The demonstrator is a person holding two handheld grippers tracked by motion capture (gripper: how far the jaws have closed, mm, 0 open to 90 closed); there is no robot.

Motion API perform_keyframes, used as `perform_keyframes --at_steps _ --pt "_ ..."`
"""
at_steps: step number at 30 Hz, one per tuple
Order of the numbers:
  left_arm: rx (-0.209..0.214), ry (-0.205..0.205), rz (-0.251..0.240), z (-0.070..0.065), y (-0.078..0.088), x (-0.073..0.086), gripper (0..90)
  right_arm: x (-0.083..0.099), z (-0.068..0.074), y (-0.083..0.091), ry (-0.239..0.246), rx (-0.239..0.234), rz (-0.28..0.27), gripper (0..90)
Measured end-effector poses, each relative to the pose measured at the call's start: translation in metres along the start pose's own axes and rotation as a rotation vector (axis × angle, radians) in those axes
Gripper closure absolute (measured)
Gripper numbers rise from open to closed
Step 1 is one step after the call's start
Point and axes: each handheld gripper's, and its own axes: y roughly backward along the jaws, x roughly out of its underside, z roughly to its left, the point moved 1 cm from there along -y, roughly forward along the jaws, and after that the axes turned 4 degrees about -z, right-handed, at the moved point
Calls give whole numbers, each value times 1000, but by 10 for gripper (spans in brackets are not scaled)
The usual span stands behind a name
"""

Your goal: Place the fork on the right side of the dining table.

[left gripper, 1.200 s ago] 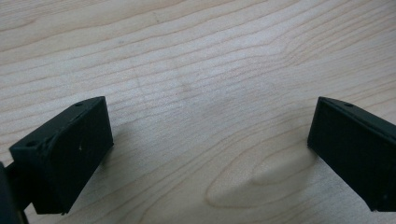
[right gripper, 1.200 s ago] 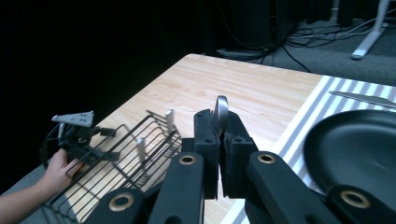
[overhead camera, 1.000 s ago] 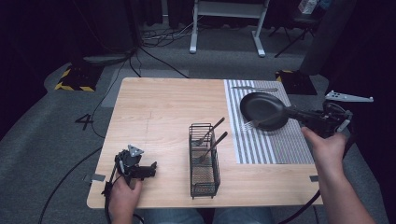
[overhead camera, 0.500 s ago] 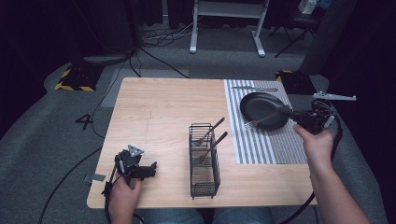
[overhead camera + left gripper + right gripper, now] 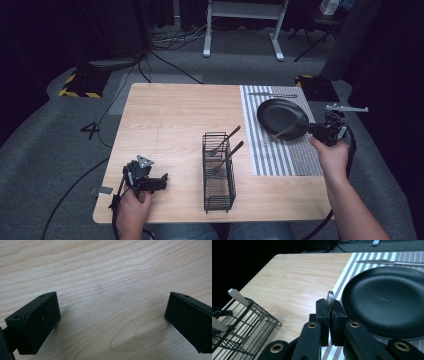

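Observation:
A black plate (image 5: 279,116) (image 5: 387,297) lies on the striped mat (image 5: 280,160). My right gripper (image 5: 312,129) (image 5: 329,308) is at the plate's right edge, shut on a metal utensil (image 5: 285,132) whose rounded end (image 5: 330,298) sticks up between the jaws. The utensil reaches over the plate's near rim; I cannot tell what kind it is. A black wire basket (image 5: 218,172) (image 5: 242,325) stands mid-table with two forks (image 5: 225,150) upright in it. At the table's front left my left gripper (image 5: 161,181) (image 5: 112,320) rests open over bare wood, its jaws wide apart.
A table knife (image 5: 272,94) (image 5: 392,262) lies along the far edge of the mat. The wooden table (image 5: 175,120) is ringed by dark floor with cables and a white stand behind. The right gripper's cable (image 5: 350,150) hangs off the table's right side.
My right gripper has moved left toward the plate with the utensil in it. The plate, basket and left gripper have stayed put.

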Motion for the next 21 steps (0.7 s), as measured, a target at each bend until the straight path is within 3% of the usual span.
perform_keyframes --at_steps 21 --pt "0 0 0 0 0 0 1 13 -8 -17 -4 69 39 869"
